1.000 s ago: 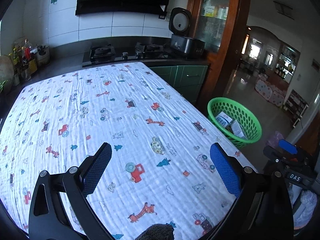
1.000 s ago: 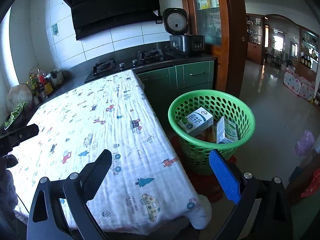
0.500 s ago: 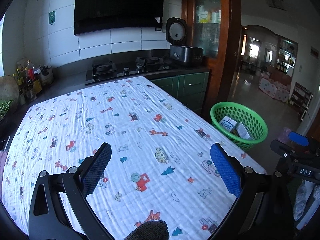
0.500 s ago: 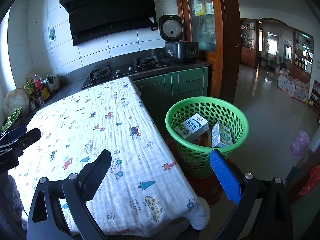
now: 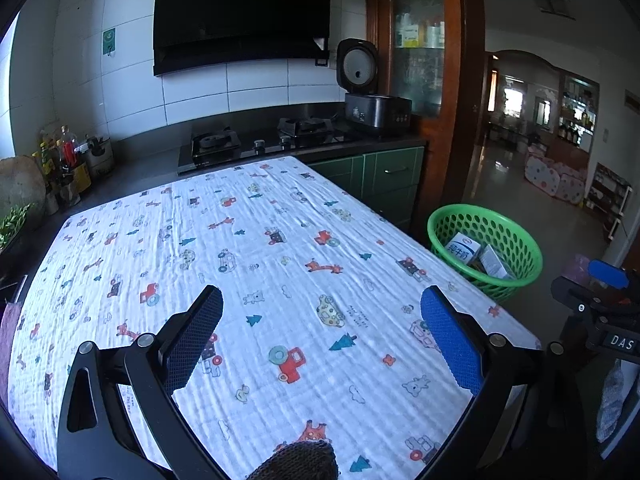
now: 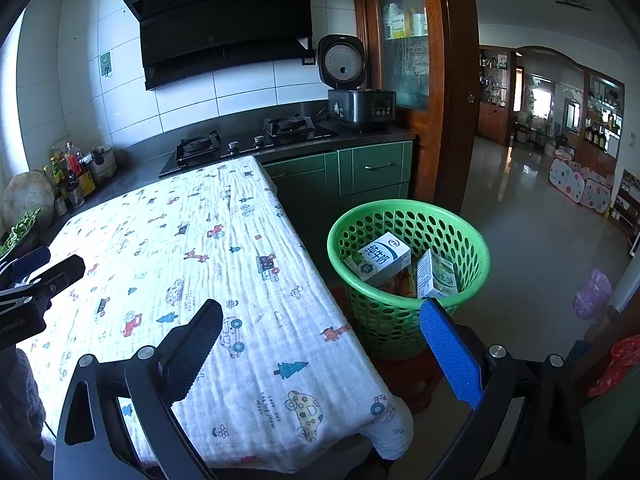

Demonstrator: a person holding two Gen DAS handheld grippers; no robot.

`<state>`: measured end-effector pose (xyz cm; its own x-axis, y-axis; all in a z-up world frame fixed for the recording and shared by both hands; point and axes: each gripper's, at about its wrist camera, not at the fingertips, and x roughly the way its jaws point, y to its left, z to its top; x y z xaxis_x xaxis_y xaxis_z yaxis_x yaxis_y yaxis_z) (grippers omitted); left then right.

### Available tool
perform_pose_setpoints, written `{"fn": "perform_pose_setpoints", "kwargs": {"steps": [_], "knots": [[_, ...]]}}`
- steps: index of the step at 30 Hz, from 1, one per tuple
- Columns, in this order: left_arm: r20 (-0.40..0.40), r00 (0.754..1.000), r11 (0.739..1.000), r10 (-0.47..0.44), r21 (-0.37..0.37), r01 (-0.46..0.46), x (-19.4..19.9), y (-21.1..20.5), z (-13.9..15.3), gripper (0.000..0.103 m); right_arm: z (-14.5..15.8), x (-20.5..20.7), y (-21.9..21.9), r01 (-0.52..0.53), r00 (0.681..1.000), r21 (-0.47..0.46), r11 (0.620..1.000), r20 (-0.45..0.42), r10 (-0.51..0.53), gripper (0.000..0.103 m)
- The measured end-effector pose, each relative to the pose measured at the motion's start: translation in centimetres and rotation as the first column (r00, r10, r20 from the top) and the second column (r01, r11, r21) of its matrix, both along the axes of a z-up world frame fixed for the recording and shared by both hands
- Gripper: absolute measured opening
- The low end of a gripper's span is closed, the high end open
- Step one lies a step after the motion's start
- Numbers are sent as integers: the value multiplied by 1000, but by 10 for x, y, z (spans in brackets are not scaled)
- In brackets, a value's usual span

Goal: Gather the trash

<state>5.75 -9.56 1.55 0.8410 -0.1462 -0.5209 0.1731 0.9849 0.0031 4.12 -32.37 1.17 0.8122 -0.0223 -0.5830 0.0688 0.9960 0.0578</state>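
Right wrist view has pulled back: both claws, right gripper and left gripper, hang open and empty, cartons already in the basket, tablecloth bare — collecting looks finished.

You see a green perforated basket standing upright on the floor just beside the table's corner. Inside it, a white-and-blue milk carton lies tilted, and a smaller carton stands beside it.
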Motion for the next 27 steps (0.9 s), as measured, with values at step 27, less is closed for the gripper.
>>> {"fn": "perform_pose_setpoints", "kwargs": {"steps": [27], "knots": [[45,999,1000,9,24,-10,-5,-4,5,98,5,-2,-2,24,1000,-9,1000,5,-24,96]]}}
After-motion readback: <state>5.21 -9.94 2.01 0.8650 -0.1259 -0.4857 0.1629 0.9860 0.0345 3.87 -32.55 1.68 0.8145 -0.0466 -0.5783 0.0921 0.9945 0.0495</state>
